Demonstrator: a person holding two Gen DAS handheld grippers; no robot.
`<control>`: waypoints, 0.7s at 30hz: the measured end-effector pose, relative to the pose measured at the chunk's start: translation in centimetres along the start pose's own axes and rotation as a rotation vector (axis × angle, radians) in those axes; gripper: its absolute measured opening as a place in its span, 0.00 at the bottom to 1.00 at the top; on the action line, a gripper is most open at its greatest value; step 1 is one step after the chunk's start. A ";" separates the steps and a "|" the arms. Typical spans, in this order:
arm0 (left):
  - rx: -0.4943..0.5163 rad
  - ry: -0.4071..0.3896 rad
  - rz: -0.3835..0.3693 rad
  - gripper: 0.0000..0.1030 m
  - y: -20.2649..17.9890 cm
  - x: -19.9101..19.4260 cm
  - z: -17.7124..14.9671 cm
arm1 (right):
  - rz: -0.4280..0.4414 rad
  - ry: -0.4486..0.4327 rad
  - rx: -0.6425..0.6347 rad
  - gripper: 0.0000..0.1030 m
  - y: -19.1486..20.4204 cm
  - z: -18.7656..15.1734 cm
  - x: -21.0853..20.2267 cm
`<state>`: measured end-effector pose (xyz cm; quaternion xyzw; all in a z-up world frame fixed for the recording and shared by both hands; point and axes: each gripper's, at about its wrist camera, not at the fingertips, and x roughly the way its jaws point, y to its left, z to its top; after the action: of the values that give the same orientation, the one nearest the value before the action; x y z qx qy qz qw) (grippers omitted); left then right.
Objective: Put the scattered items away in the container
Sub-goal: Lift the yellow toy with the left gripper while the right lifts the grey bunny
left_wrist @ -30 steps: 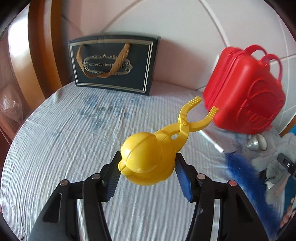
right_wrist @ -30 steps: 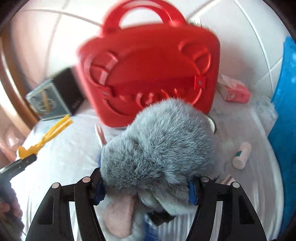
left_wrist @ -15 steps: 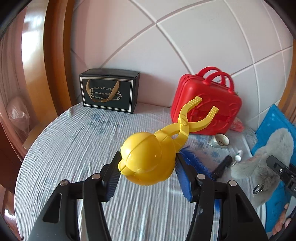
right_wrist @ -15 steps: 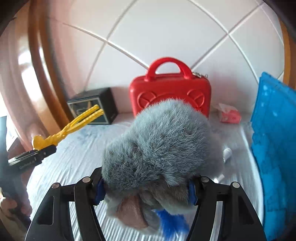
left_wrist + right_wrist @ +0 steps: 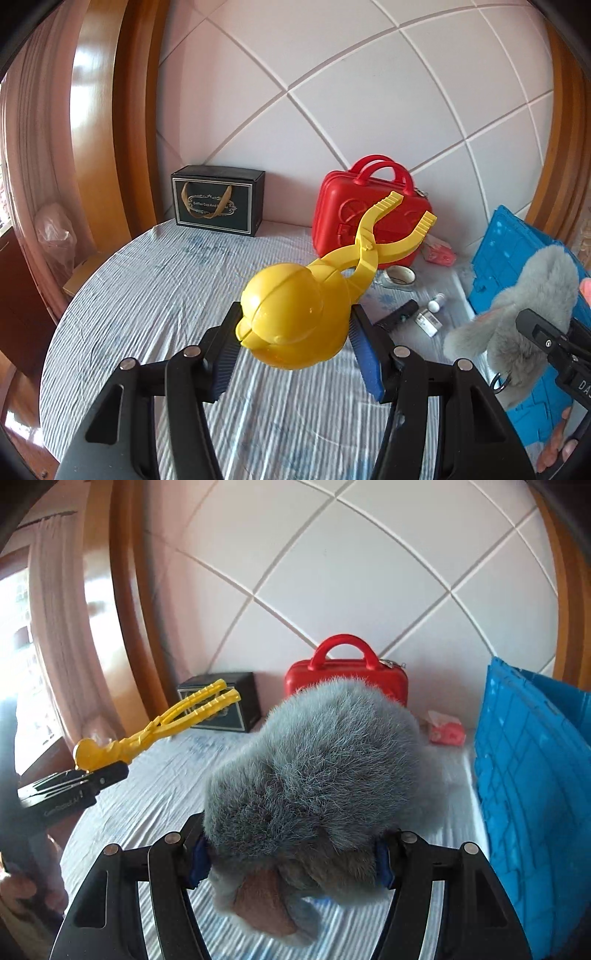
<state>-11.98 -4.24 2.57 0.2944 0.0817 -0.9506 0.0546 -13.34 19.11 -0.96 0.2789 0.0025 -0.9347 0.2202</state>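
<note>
My left gripper is shut on a yellow duck-shaped snowball clip, held above the striped bed with its forked handles pointing away. In the right wrist view my right gripper is shut on a grey furry plush toy with a pink ear hanging below. The same plush shows at the right edge of the left wrist view, and the yellow clip at the left of the right wrist view. A blue plastic crate stands at the right side of the bed.
A red hard case and a dark gift bag stand against the quilted headboard. A pink packet, a tape roll, a black remote and small bottles lie on the bed near the crate.
Both grippers have risen and pulled back from the bed with their items; the red case and gift bag look smaller and farther, and the blue crate has come into view at the right.
</note>
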 end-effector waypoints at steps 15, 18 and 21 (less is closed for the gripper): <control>0.096 -0.036 -0.239 0.53 -7.3 -5.5 -1.6 | -0.218 -0.083 0.047 0.65 -1.0 -1.7 -12.7; 0.129 -0.049 -0.275 0.53 -10.1 -6.5 -1.5 | -0.260 -0.121 0.062 0.65 -2.9 -1.6 -15.9; 0.158 -0.074 -0.307 0.53 -13.8 -7.7 -1.4 | -0.300 -0.157 0.071 0.65 -5.5 -1.2 -18.7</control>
<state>-7.03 9.98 7.52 0.2467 0.0489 -0.9614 -0.1118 -1.04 31.88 7.19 0.2090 -0.0063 -0.9755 0.0679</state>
